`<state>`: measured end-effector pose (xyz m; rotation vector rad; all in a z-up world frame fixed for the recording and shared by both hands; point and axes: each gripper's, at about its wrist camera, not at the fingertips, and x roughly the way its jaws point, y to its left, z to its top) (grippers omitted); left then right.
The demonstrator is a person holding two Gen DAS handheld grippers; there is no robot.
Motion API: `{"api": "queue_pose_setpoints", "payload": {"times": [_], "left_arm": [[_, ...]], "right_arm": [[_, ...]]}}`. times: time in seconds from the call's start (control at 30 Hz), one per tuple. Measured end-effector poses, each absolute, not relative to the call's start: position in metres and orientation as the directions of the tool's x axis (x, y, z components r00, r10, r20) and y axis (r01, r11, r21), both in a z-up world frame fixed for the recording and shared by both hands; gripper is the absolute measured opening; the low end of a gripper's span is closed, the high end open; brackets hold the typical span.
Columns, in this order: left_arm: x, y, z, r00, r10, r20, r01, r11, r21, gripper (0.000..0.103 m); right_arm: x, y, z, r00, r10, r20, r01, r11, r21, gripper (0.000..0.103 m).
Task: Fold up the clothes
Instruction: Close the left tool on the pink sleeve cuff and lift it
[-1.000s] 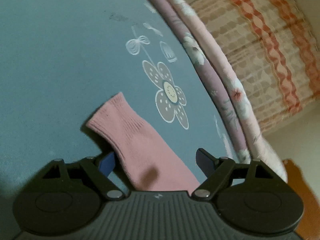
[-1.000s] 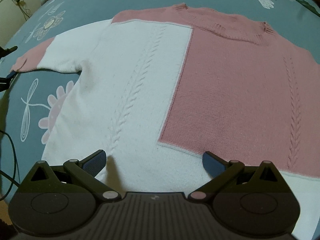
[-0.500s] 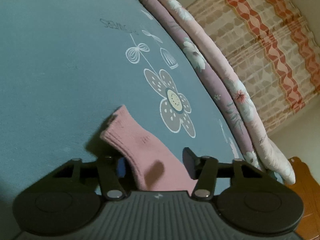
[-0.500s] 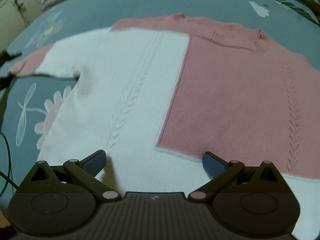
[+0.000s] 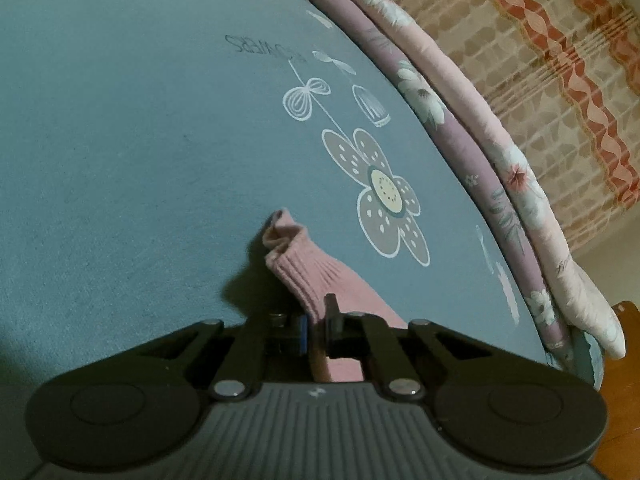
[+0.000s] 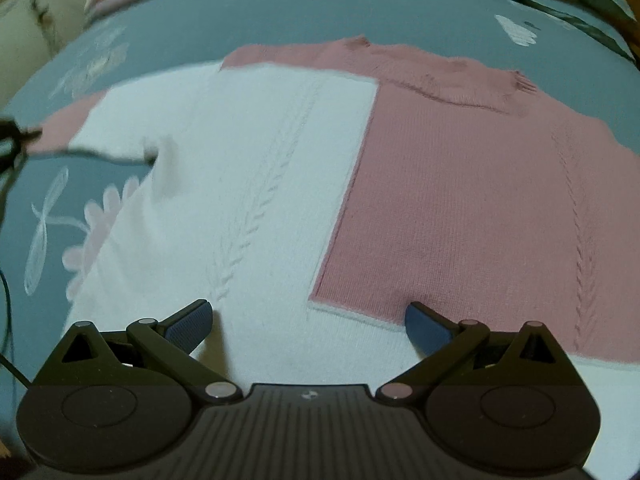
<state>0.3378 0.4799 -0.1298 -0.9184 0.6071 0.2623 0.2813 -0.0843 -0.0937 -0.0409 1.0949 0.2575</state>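
Observation:
A pink and white knitted sweater (image 6: 280, 184) lies spread flat on the blue bed sheet (image 6: 360, 12), neck at the far side. Its left sleeve ends in a pink ribbed cuff (image 5: 296, 256). My left gripper (image 5: 316, 326) is shut on that sleeve just behind the cuff, and the cuff bunches up in front of the fingers. In the right wrist view the left gripper (image 6: 16, 136) shows dark at the left edge, at the sleeve's tip. My right gripper (image 6: 308, 320) hovers open over the sweater's lower hem, nothing between its fingers.
The sheet (image 5: 120, 140) carries printed flowers (image 5: 380, 196). Folded floral quilts (image 5: 480, 132) lie along the bed's edge, with a patterned curtain (image 5: 560, 60) behind. A wooden piece (image 5: 624, 360) shows at the lower right. A thin cable (image 6: 6, 300) runs at the left edge.
My left gripper's jaws closed on the pink sleeve, and the cuff crumpled and lifted. The right gripper stayed open in about the same place over the hem.

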Motion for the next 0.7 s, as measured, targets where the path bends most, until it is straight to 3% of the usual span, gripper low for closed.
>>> {"api": "queue_pose_setpoints", "payload": {"times": [0.3,0.7], "left_arm": [[0.345,0.481,-0.124,0.79,-0.051,-0.611,-0.462,0.608,-0.646,0.005],[0.362,0.439,-0.058,0.799,-0.062,-0.598,-0.338,0.776,-0.532,0.005]], "right_arm": [[0.282,-0.078,-0.093,0.412,0.154,-0.898,-0.249,0.967,0.051,0.103],[0.27,-0.114,-0.071,0.432,0.246,-0.868,-0.096,0.969,0.227,0.103]]}}
